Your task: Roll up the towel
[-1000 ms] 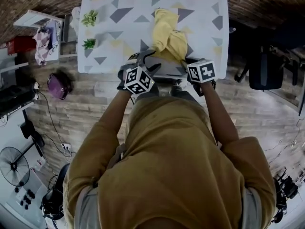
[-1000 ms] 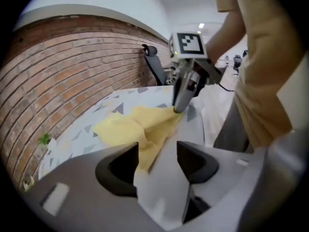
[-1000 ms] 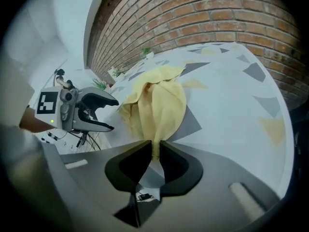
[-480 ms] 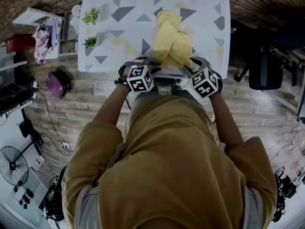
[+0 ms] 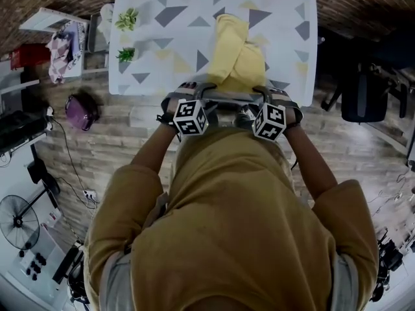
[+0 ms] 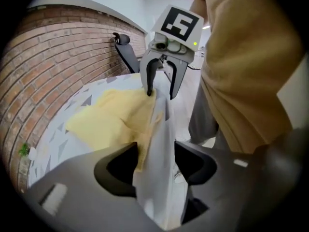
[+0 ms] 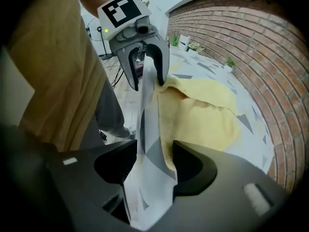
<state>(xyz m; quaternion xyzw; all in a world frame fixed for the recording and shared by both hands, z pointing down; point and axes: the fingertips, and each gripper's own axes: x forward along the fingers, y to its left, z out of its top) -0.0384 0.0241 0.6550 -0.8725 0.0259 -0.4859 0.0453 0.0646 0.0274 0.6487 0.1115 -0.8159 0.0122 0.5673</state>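
Straddling the towel's point(image 5: 237, 54) near edge, left hand-held gripper point(image 6: 155, 151) and right hand-held gripper point(image 7: 154, 153) just opened partway; towel runs lengthwise away.

Beyond the towel point(image 5: 237, 54), the table point(image 5: 285, 18) runs off the top edge. Left of the towel, two green things point(image 5: 126, 19) are too small for me to name. Nearer than the towel, my top point(image 5: 233, 232) hides the floor.
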